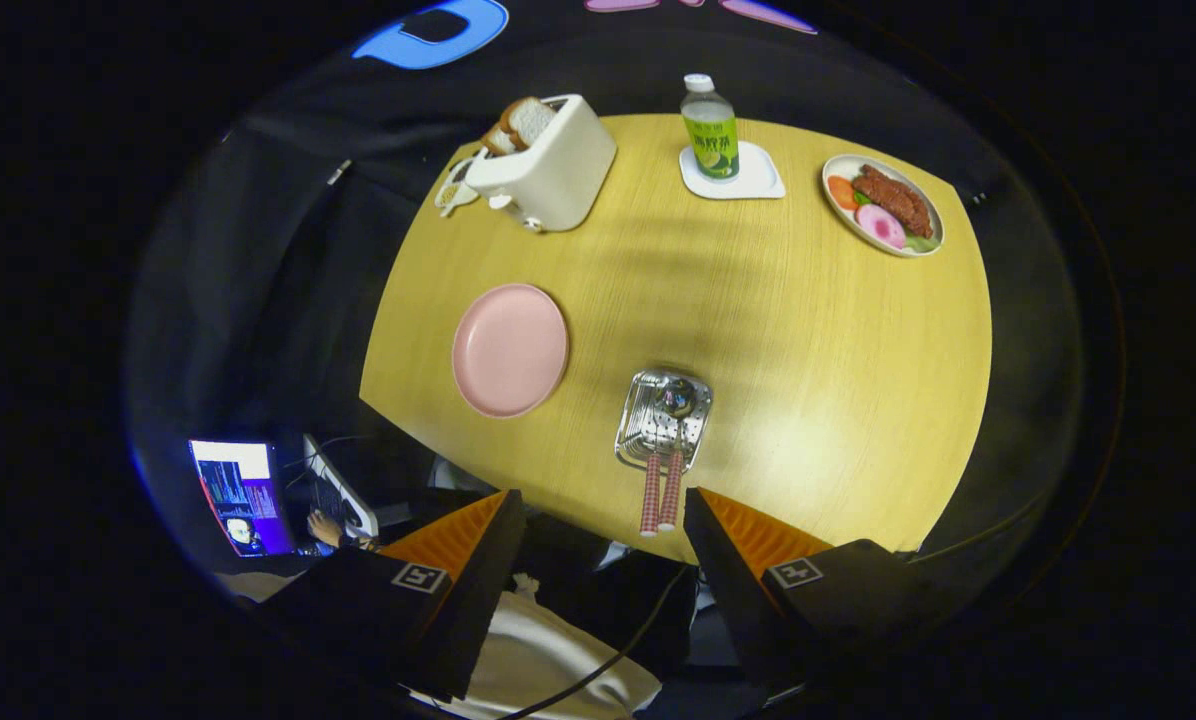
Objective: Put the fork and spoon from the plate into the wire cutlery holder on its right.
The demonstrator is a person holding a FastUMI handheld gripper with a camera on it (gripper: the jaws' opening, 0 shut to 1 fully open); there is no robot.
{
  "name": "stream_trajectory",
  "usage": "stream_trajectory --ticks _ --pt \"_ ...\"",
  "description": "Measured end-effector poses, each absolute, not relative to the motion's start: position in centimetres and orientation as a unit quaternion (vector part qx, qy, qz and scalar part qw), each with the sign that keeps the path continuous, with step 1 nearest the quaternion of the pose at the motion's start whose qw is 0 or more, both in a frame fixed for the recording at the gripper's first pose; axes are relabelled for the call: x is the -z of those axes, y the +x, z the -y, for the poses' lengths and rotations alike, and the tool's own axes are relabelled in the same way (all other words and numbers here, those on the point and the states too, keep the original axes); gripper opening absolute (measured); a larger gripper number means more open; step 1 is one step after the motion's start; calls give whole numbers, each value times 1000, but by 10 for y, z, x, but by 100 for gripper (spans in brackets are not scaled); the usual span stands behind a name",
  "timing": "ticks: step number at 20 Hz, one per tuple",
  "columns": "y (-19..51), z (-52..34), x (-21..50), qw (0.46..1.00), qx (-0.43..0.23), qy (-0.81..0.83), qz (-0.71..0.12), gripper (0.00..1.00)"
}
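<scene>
We are holding the gripper (603,520) high above the wooden table (838,380), its fingers spread wide and gripping nothing. Just ahead of the fingers the wire cutlery holder (664,418) is sitting near the table's near edge, with the fork (650,490) and spoon (672,480) lying in it, their checked handles sticking out toward us. The pink plate (510,349) is resting bare, ahead and to the left. Far beyond we are noting a toaster (548,165), a bottle (710,130) on a coaster (748,180), and a food plate (883,205).
</scene>
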State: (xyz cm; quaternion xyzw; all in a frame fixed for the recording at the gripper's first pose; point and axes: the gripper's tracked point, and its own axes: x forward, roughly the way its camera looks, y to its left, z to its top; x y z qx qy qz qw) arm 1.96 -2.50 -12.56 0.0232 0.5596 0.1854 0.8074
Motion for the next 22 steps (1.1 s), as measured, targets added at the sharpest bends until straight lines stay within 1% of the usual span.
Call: stream_trajectory --ticks 3,6,10,12,17,19,22 --pt "32 24 90 861 -173 18 -477 100" --pt "42 17 54 912 -159 17 -377 100" --pt "42 14 3 958 -135 -2 -252 100" --pt "34 10 -22 973 -122 -13 -196 99" --pt "25 -35 -80 982 -148 38 -110 99" --pt "26 -38 -107 988 -133 43 -64 99" --pt "20 -33 -151 995 -89 38 26 99"
